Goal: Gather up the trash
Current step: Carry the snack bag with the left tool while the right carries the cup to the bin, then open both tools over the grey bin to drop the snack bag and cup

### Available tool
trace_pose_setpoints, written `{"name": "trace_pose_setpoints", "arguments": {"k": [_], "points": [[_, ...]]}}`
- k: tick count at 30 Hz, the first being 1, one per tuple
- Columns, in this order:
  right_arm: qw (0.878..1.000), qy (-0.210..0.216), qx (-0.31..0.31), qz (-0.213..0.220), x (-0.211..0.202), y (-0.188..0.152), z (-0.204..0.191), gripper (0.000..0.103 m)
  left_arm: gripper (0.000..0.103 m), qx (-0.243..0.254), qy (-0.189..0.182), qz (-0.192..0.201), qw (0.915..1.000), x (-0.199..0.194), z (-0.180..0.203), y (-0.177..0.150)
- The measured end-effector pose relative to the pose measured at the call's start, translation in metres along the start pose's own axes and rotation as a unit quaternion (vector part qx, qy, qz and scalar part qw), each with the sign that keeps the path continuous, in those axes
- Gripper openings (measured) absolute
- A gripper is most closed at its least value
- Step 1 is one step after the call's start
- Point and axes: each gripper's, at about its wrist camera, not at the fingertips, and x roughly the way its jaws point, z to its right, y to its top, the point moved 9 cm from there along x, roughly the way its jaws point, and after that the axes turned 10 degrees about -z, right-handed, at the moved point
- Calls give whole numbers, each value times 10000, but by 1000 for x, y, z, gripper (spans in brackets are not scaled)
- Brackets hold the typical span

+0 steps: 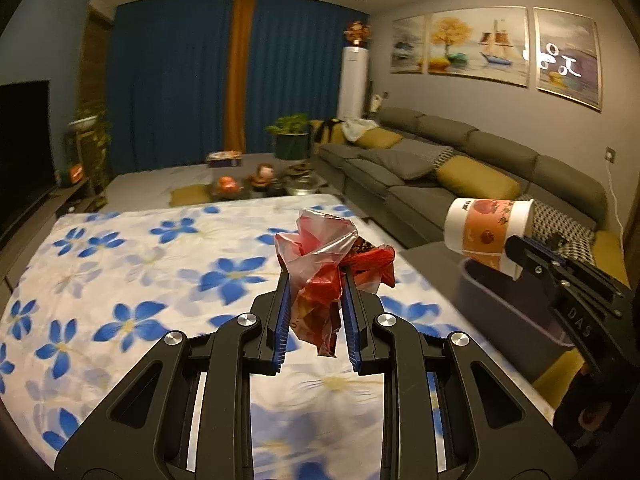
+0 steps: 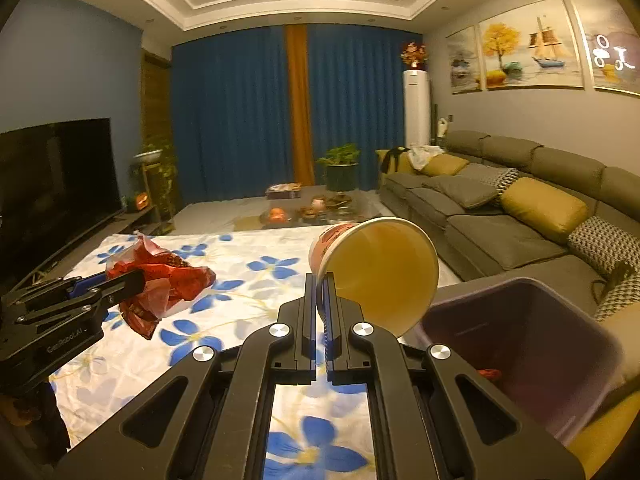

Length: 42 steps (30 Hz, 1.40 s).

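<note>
Crumpled wrapper (image 1: 332, 264) clamped in left tool (image 1: 314, 276), paper cup (image 2: 376, 268) pinched by right tool (image 2: 321, 280)

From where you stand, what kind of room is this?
Most likely a home living room: a long grey sofa with cushions runs along one wall, a large television faces it, and framed paintings hang above the sofa.

We're running two matching matte black plastic grippers, left (image 1: 316, 312) and right (image 2: 322, 320), each with angular linkage arms with triangular cutouts, round silver screw heads at the pivots, and ribbed blue pads lining the fingers (image 1: 282, 320). White lettering is printed on the side housings.
</note>
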Motion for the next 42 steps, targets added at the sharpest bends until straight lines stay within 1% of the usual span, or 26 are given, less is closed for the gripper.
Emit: {"name": "trace_pose_setpoints", "arguments": {"k": [3, 7, 12, 16, 19, 22, 26, 29, 30, 31, 32, 33, 34, 36, 38, 40, 42], "points": [[9997, -182, 134, 41, -8, -2, 25, 4, 22, 185, -192, 26, 9996, 4, 32, 5], [9980, -499, 383, 106, -21, -5, 68, 4, 22, 439, -475, 77, 9979, 10, 76, 12], [9937, -874, 685, 169, -32, -8, 114, 4, 22, 654, -892, 37, 9939, 25, 130, 18], [9901, -1060, 897, 203, -40, -15, 143, 4, 22, 826, -1152, -1, 9899, 37, 167, 19], [9883, -1130, 1000, 198, -42, -18, 159, 4, 23, 938, -1352, -6, 9864, 45, 191, 21], [9875, -1168, 1040, 193, -40, -19, 168, 4, 23, 1089, -1450, 17, 9834, 54, 211, 24], [9864, -1182, 1126, 175, -37, -22, 180, 4, 23, 1172, -1627, -35, 9797, 65, 230, 23], [9862, -1164, 1165, 175, -36, -23, 186, 4, 25, 1230, -1757, -108, 9767, 74, 238, 20], [9861, -1165, 1171, 173, -36, -23, 187, 4, 31, 1267, -1799, -118, 9754, 75, 240, 19], [9860, -1155, 1185, 178, -35, -24, 188, 5, 33, 1307, -1814, -130, 9746, 77, 242, 17], [9860, -1149, 1199, 176, -35, -25, 188, 7, 39, 1341, -1796, -135, 9745, 79, 243, 16], [9856, -1167, 1209, 178, -36, -24, 187, 11, 48, 1364, -1760, -139, 9748, 81, 243, 14], [9850, -1189, 1234, 178, -36, -25, 191, 14, 53, 1348, -1743, -143, 9753, 83, 243, 17], [9842, -1199, 1291, 185, -38, -26, 194, 27, 66, 1242, -1694, -172, 9775, 86, 239, 17], [9831, -1232, 1336, 211, -41, -27, 198, 33, 73, 1151, -1606, -177, 9801, 88, 232, 18], [9826, -1252, 1358, 215, -44, -29, 197, 38, 76, 1079, -1581, -180, 9813, 88, 225, 18], [9821, -1297, 1348, 242, -48, -30, 195, 55, 81, 988, -1517, -188, 9833, 86, 217, 17]]}}
